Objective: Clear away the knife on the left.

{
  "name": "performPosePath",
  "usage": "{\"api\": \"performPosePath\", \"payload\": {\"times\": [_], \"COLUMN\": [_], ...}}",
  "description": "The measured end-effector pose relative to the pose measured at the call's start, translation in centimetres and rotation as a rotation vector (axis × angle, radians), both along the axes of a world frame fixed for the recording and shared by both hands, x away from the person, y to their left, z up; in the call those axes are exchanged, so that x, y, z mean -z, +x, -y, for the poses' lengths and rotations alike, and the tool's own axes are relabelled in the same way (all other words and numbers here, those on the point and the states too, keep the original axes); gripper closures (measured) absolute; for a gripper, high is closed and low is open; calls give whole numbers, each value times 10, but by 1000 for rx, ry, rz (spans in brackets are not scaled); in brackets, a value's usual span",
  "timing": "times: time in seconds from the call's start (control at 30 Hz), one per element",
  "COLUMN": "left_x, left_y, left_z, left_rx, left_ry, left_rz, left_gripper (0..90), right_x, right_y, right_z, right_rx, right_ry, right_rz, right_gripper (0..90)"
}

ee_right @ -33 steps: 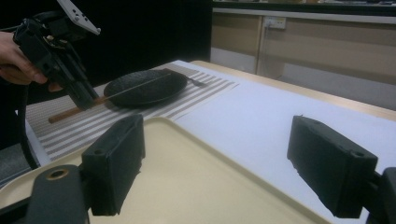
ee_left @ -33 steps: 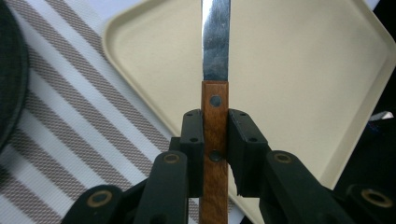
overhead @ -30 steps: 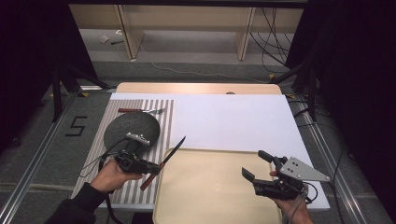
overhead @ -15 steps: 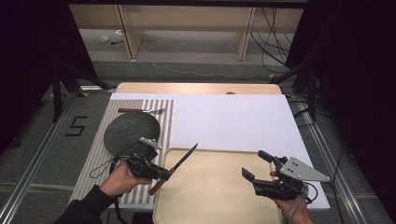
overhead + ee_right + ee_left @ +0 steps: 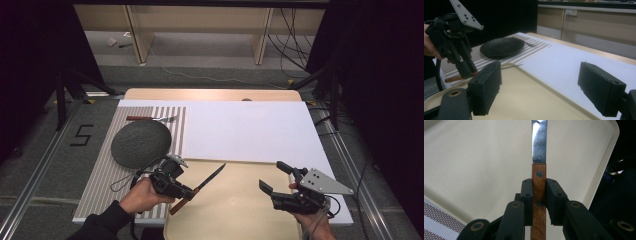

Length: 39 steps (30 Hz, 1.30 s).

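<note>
A knife with a wooden handle (image 5: 539,178) and steel blade (image 5: 539,142) is clamped between the jaws of my left gripper (image 5: 539,188). In the high view my left gripper (image 5: 181,191) holds the knife (image 5: 210,176) over the left part of the cream tray (image 5: 240,210), blade pointing up and right. My right gripper (image 5: 274,176) hovers over the tray's right side, jaws wide apart with nothing between them. The right gripper view looks past its open jaws (image 5: 544,87) across the tray (image 5: 529,95) at the left gripper (image 5: 467,71) and the knife (image 5: 510,66).
A dark round plate (image 5: 141,142) lies on a striped placemat (image 5: 105,185) left of the tray, with a fork (image 5: 150,118) behind it. A white sheet (image 5: 250,130) covers the table's middle and right. The table's front edge runs just below both hands.
My left gripper has carried the knife rightward from over the placemat to over the tray's left edge. The right gripper has stayed where it was.
</note>
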<state>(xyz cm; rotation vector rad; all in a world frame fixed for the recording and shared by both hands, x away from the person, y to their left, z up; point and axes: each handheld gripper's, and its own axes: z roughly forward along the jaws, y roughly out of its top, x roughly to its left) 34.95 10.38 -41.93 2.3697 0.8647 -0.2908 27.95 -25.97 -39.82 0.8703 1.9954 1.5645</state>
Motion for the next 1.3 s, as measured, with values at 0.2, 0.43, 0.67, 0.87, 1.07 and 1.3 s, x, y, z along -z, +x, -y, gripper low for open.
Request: {"api": "performPosePath", "payload": {"times": [0.2,0.43,0.67,0.87,1.07,1.3], "left_x": [4,8,17,24,32,37], "left_y": [-2,-3,-4,-5,-8,-9], "left_z": [6,13,20,26,31,34], "left_rx": [12,26,50,72,92,100], "left_ry": [8,11,36,59,85,99], "left_rz": [-8,-21,-40,-70,-89,-102], "left_gripper": [768,768,768,767,767,767], "right_x": [0,0,0,0,0,0], "right_y": [0,0,0,0,0,0], "right_z": [0,0,0,-1,0,-1], "right_rx": [-2,-1,-2,-2,-2,-3], "right_ry": [0,0,1,1,1,1], "right_rz": [2,1,1,0,1,2], "right_gripper": [201,201,201,201,201,201]}}
